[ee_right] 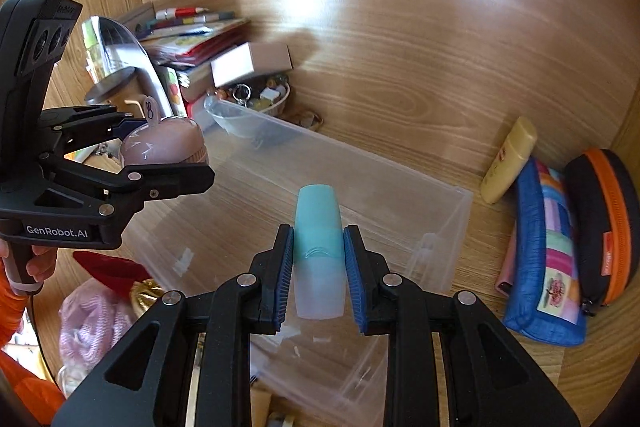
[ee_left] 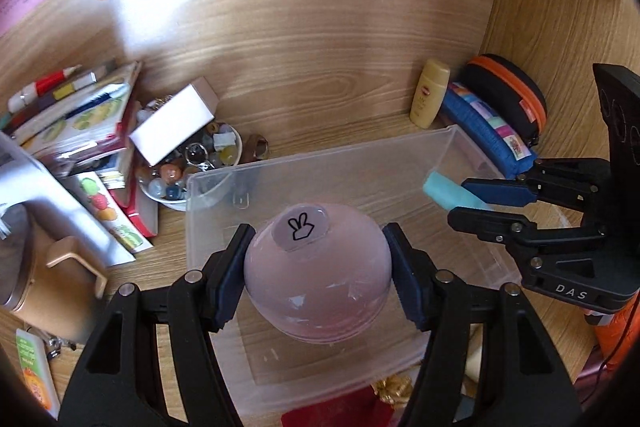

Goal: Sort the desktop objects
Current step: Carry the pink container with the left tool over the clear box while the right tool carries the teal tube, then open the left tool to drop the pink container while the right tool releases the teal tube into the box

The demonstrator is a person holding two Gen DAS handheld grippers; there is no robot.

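left wrist: close, angled down | right wrist: likewise | shared: clear bin (ee_left: 452, 147)

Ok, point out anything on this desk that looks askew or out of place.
The white box sits tilted on the bowl of marbles, half covering it. The stack of books beside it leans unevenly. Nothing looks spilled or broken.

Clear plastic bin (ee_right: 400, 211); glossy pink dome (ee_left: 316, 275); wood-grain desk (ee_left: 320, 75).
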